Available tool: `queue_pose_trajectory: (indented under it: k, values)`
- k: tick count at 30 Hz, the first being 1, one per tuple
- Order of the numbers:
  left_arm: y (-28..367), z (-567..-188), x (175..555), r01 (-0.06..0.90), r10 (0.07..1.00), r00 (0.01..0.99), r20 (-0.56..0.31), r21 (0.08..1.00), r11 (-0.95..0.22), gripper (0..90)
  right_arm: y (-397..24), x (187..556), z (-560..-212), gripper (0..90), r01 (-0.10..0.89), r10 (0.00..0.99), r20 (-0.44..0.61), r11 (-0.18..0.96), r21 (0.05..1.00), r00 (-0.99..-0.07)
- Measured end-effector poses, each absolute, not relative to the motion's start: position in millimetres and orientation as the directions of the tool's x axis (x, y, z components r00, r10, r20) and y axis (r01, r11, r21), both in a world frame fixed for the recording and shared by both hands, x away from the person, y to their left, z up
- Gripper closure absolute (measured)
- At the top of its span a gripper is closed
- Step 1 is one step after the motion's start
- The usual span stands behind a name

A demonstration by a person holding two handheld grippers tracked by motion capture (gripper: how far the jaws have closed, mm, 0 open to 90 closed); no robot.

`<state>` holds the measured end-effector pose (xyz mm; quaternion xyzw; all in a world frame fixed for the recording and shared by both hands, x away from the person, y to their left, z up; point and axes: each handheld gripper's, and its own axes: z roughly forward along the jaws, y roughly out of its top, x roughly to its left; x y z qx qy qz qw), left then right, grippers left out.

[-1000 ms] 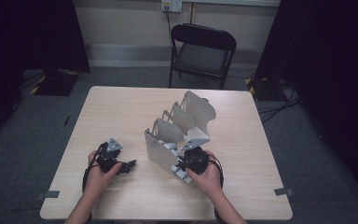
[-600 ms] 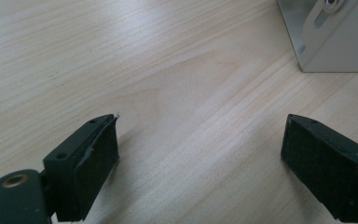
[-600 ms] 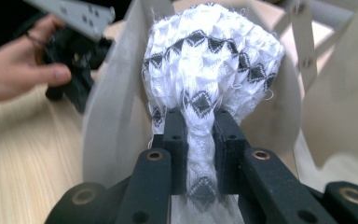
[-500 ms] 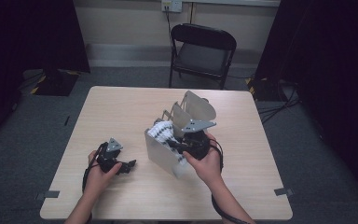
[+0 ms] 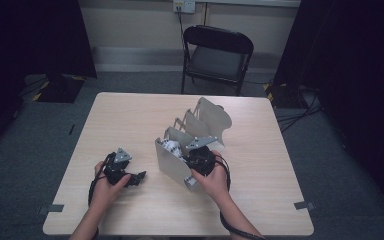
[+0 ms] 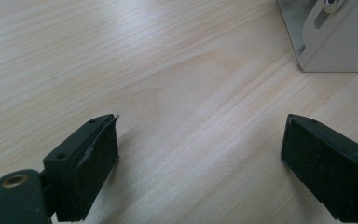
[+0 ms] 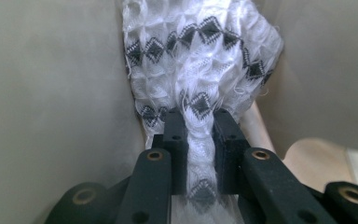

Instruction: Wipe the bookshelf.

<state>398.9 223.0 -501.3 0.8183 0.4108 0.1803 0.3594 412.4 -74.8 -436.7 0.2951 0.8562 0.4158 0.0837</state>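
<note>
A grey metal rack (image 5: pixel 172 160) with several upright divider plates stands at the table's middle. A white cloth with black diamond patterns (image 7: pixel 200 60) hangs between two of the plates; from above the cloth (image 5: pixel 170 146) peeks out of the front slot. My right gripper (image 7: pixel 199 128) is shut on a fold of this cloth, and in the high view the right gripper (image 5: pixel 200 159) sits over the rack's front slot. To the left, my left gripper (image 5: pixel 135 178) rests on the table, jaws open, with bare wood between the left gripper's (image 6: pixel 200 154) pads.
The pale wooden table (image 5: pixel 130 115) has free room at the left and back. A corner of the rack (image 6: pixel 335 37) shows at the top right of the left gripper view. A black folding chair (image 5: pixel 217 55) stands behind the table.
My right hand went up and back from the rack's front plate, then came slightly forward again, staying over the slot with the cloth pinched. The left hand kept still.
</note>
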Motion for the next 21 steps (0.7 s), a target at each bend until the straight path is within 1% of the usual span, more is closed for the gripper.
queue_pose_trajectory:
  k: [13,17,21]
  values:
    - [222.8,-501.4,398.8,0.545,0.802,0.597,-0.004,0.736,-0.401,10.8,-80.2,405.5,-476.0,78.3,0.487,0.585,0.114,0.533,0.692,-0.803]
    - [223.0,-501.3,398.9,0.543,0.802,0.598,0.000,0.736,-0.404,10.8,-83.7,403.1,-478.0,78.3,0.492,0.588,0.121,0.525,0.694,-0.800]
    - [223.0,-501.3,398.9,0.543,0.802,0.597,0.000,0.736,-0.404,10.8,-89.7,401.5,-470.8,78.2,0.488,0.587,0.123,0.518,0.703,-0.800]
